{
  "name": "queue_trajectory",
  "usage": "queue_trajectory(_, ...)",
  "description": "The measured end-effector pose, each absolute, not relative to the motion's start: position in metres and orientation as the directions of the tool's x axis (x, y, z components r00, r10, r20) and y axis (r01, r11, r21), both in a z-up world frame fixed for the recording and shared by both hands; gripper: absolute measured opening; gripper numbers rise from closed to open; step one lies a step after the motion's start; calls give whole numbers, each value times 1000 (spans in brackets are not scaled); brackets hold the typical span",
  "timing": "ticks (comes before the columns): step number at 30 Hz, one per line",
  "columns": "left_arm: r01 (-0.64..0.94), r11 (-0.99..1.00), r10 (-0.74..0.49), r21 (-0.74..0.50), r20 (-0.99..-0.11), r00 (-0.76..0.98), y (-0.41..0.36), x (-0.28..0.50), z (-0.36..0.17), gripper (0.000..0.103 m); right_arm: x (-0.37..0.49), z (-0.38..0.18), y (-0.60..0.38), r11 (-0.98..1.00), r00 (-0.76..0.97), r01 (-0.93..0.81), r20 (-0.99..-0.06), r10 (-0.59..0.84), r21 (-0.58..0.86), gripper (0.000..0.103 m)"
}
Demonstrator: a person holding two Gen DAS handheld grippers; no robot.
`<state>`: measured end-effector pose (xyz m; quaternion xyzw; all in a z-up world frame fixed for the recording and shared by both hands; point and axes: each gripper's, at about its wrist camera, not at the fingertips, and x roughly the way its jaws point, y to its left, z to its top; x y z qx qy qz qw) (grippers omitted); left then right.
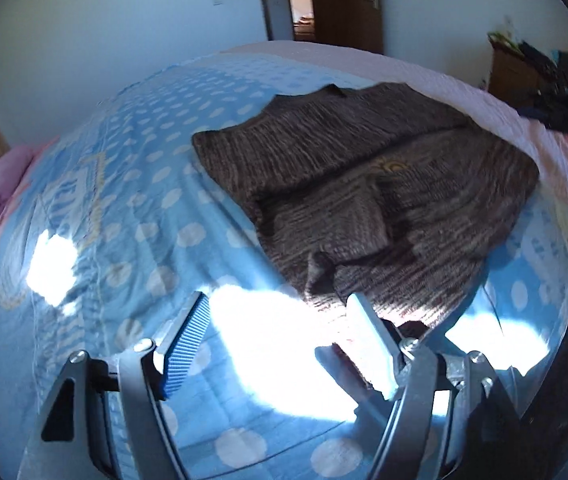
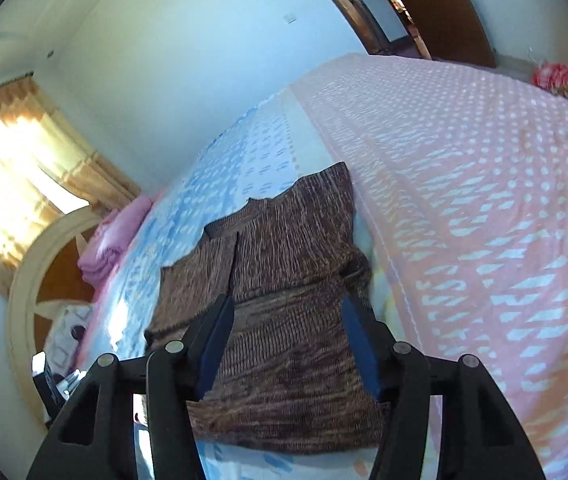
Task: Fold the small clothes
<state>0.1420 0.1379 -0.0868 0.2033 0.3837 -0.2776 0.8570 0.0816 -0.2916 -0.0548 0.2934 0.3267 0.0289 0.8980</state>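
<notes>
The brown ribbed-knit sweater (image 1: 368,184) (image 2: 284,320) lies folded on the bed (image 1: 131,184) (image 2: 484,208), just ahead of both claws. Its small yellow chest emblem is unreadable. Left claw (image 1: 279,308) and right claw (image 2: 288,300) stand spread, pinching nothing, above polka-dot cotton bedding.

Brown knit sweater (image 1: 364,176) — sleeves folded in, flat on bedspread (image 1: 123,184)
</notes>
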Motion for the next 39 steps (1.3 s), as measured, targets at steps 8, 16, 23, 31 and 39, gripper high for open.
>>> queue_trajectory(8,693,716,-375,84,-791,483,83,187,-108,74,77,-59,-280,837,768,136,-590,249,530,57)
queue_trajectory(16,570,794,-502,-212,-757,419,105,215,-123,43,74,-64,-281,857,752,149,-619,226,493,57)
queue_trajectory(23,505,827,-485,-245,-765,423,110,214,-124,43,76,-62,-283,916,755,171,-645,114,363,57)
queue_trajectory(31,505,837,-464,-211,-763,450,99,212,-125,36,97,-81,-276,970,693,124,-718,68,210,57)
queue_trajectory(39,491,851,-436,-185,-770,466,95,213,-126,44,154,-101,-249,994,646,17,-760,69,104,57)
